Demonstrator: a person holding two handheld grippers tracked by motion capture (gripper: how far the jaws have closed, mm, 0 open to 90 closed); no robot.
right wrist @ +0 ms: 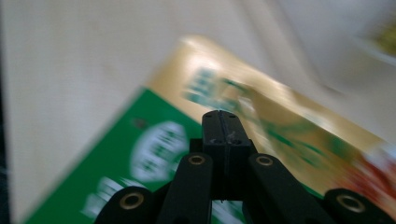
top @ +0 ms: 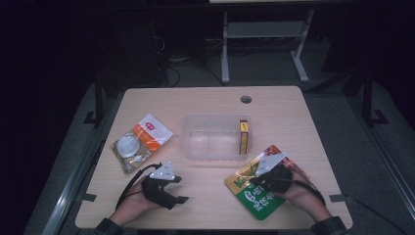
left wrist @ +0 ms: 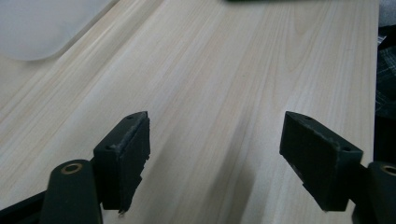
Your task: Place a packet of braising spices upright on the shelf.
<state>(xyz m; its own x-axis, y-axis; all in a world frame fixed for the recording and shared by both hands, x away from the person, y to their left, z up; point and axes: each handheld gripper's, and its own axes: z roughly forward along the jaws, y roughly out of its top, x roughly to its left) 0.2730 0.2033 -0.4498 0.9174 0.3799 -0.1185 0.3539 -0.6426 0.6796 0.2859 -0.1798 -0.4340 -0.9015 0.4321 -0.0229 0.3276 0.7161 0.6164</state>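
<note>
The right claw (top: 266, 175) is pressed shut over the green and gold packet (top: 262, 198) lying flat at the table's (top: 205, 98) near right; best slide a jaw under its edge; the left claw (top: 178, 188) rests wide, holding nothing.

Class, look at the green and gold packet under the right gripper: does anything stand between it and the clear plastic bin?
Nothing visible does. Bare table lies between the green and gold packet and the clear plastic bin. The yellow box stands inside the bin at its right end.
</note>
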